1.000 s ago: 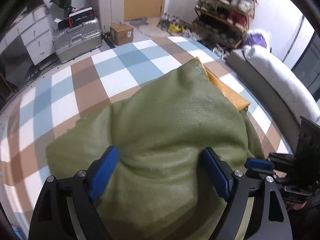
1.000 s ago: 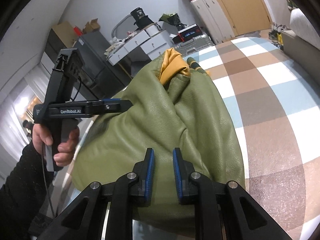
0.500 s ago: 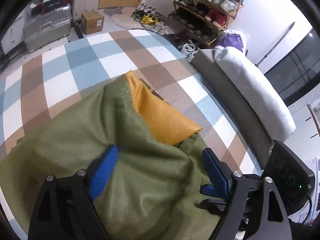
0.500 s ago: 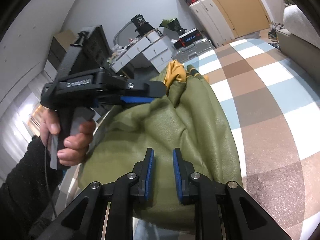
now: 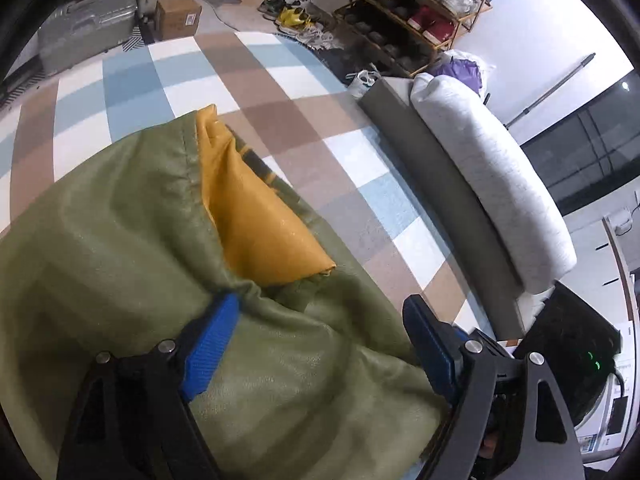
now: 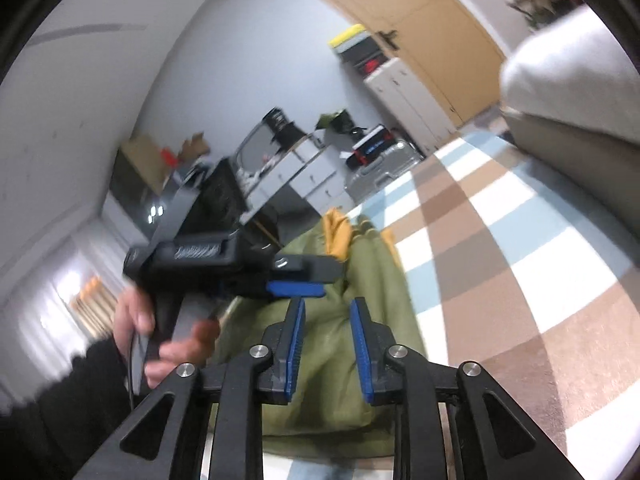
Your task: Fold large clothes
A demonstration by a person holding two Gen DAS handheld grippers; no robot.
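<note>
Olive-green jacket fills lower left of frame between wide-open left gripper; right gripper jaws opening over it, pads clear.

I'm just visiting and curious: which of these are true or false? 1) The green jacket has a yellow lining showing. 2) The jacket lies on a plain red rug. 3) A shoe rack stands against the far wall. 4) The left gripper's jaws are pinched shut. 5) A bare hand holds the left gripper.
1) True: the jacket shows a yellow lining.
2) False: it lies on a checked rug of blue, brown and white.
3) True: a shoe rack full of shoes stands by the wall.
4) False: the left gripper stands wide open over the jacket; the right gripper has jaws that are opening.
5) True: a hand with a dark sleeve holds it.
</note>
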